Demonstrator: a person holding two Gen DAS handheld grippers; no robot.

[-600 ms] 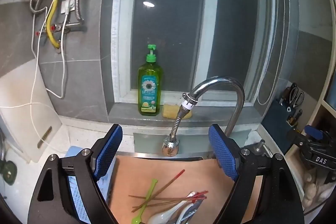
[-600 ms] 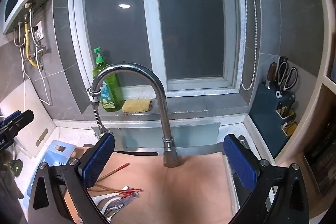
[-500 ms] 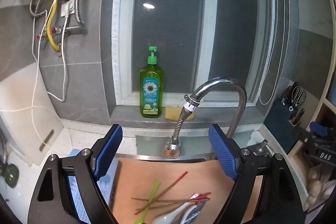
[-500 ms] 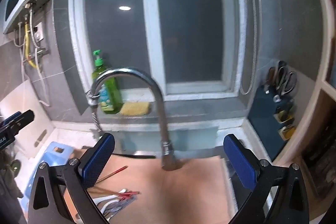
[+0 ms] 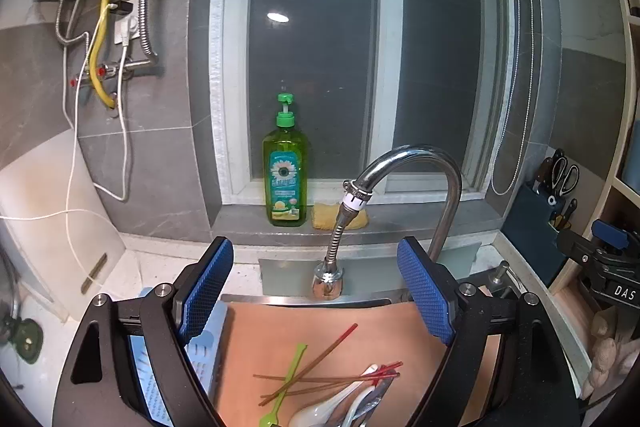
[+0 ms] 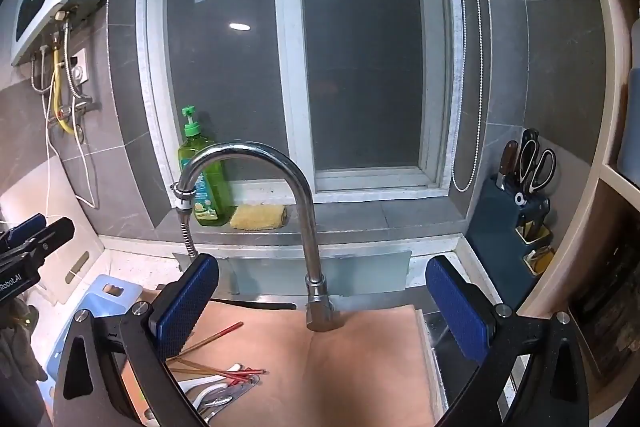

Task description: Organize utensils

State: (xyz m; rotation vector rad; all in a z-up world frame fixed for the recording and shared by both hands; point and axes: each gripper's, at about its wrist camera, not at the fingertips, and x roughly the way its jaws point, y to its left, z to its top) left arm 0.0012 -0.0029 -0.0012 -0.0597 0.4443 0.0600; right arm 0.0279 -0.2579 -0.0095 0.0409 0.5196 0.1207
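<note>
A loose pile of utensils lies on a tan board (image 5: 360, 319) over the sink: red-tipped chopsticks (image 5: 326, 351), a green plastic pick (image 5: 286, 383), white spoons (image 5: 332, 405) and a metal piece. My left gripper (image 5: 318, 291) hangs open above and behind the pile, with nothing between its blue pads. In the right wrist view the chopsticks (image 6: 212, 337) and spoons (image 6: 208, 387) lie at the board's (image 6: 360, 355) left end. My right gripper (image 6: 320, 307) is open too, empty, with the faucet's base between its fingers in the view.
A chrome faucet (image 5: 424, 187) arches over the board, its hose head (image 5: 328, 279) low. A green soap bottle (image 5: 285, 171) and a yellow sponge (image 5: 340, 221) sit on the sill. A light blue rack (image 6: 100, 303) lies left of the board, a knife block (image 6: 516, 223) at right.
Both views have shifted slightly: the faucet, bottle and utensil pile sit a little lower in the frames, as both grippers tilted up a touch. Both stay open and empty.
</note>
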